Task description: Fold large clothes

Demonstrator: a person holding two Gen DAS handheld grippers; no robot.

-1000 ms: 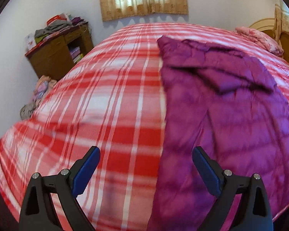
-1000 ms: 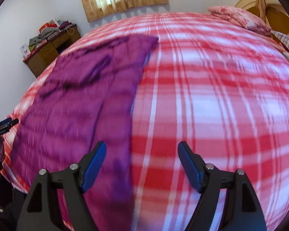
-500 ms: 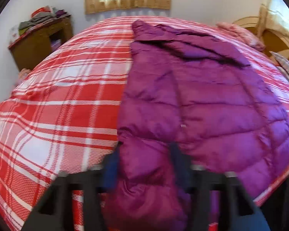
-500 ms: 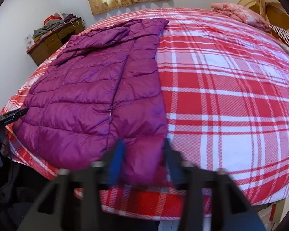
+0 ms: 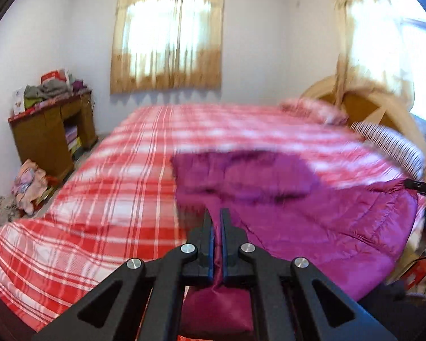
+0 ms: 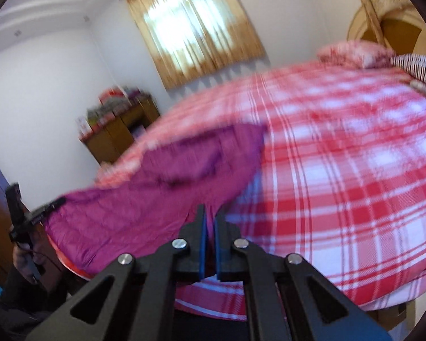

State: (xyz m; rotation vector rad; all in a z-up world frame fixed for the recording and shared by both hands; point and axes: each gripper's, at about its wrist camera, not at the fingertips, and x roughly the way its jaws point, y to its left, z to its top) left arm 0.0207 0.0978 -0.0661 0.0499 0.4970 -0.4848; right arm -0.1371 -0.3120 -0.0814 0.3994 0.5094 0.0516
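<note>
step: lifting hem for first fold | left gripper (image 5: 216, 221) and right gripper (image 6: 209, 218) clamp jacket (image 5: 312, 213) hem, jacket on bed (image 5: 99, 199) | next: carry hem evenly toward collar

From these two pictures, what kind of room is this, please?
Most likely a home bedroom: a large bed under a red plaid cover, pillows by the wooden headboard, and a curtained window.

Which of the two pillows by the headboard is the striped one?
The nearer pillow, white with dark stripes. The other pillow, farther along the headboard, is pink and patterned.
</note>
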